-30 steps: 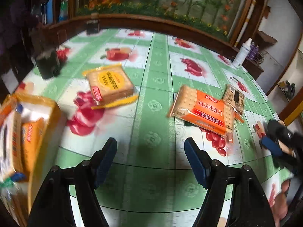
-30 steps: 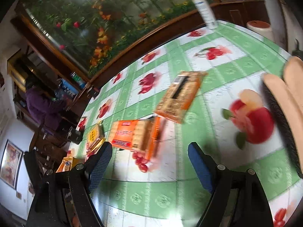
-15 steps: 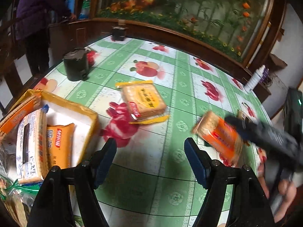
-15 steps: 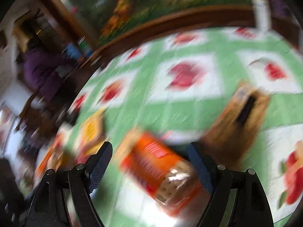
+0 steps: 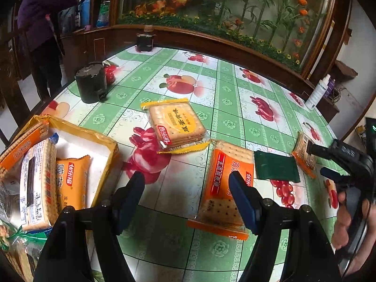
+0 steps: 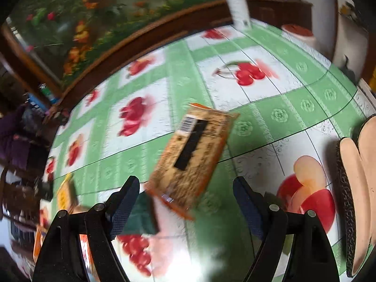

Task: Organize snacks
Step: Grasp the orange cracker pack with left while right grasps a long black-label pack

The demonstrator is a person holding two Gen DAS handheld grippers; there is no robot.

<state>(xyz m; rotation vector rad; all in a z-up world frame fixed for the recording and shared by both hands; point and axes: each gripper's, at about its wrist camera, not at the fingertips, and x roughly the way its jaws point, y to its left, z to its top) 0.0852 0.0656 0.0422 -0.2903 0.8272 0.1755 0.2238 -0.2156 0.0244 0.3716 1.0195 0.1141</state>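
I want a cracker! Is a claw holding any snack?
No. The left claw and right claw are both open and empty; the orange pack and brown pack lie on the table.

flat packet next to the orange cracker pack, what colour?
Dark green packet, clearest in the left wrist view.

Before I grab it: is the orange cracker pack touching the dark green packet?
Touching. The left wrist view shows the dark green packet meeting the orange cracker pack along its right edge, no tablecloth between.
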